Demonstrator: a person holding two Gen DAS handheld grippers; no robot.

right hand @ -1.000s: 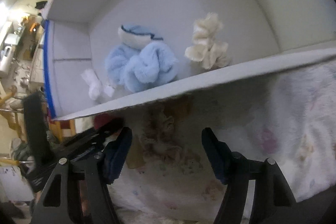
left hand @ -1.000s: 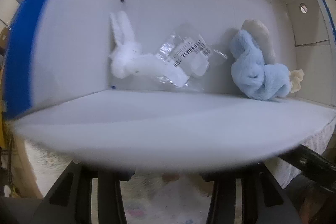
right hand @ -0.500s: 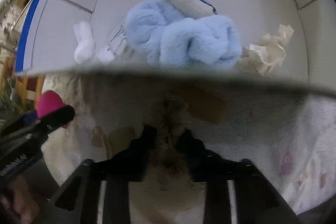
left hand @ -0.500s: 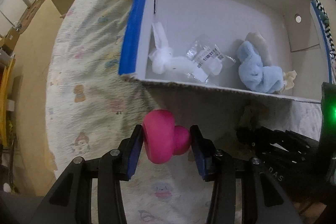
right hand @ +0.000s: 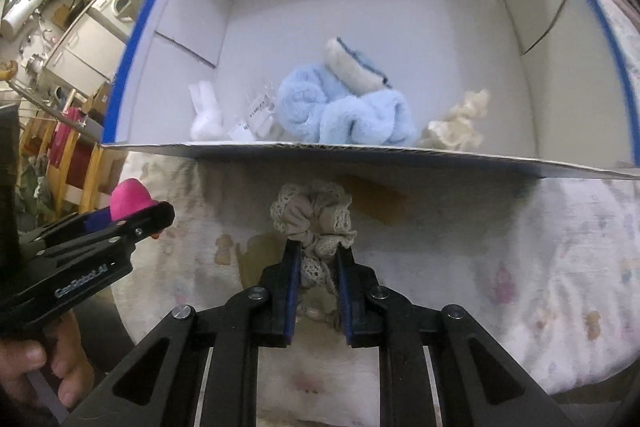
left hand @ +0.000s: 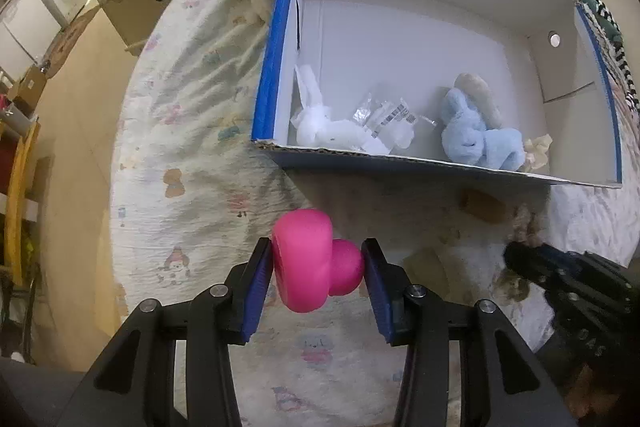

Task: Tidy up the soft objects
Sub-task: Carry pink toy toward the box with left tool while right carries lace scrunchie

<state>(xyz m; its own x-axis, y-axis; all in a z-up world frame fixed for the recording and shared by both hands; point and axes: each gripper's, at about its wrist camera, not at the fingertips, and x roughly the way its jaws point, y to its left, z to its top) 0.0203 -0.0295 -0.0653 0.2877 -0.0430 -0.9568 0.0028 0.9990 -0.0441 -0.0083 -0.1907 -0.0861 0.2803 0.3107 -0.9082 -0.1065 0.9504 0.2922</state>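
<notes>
The left gripper (left hand: 318,263) squeezes a pink squishy toy (left hand: 312,259) over the printed blanket (left hand: 180,187), near the front of the white box (left hand: 400,163). The right gripper (right hand: 318,259) has just been closing and now pinches a beige lace scrunchie (right hand: 314,219). Far inside the box lie a white bunny (left hand: 320,127), a blue fuzzy sock (right hand: 348,115) and a cream scrunchie (right hand: 456,127).
</notes>
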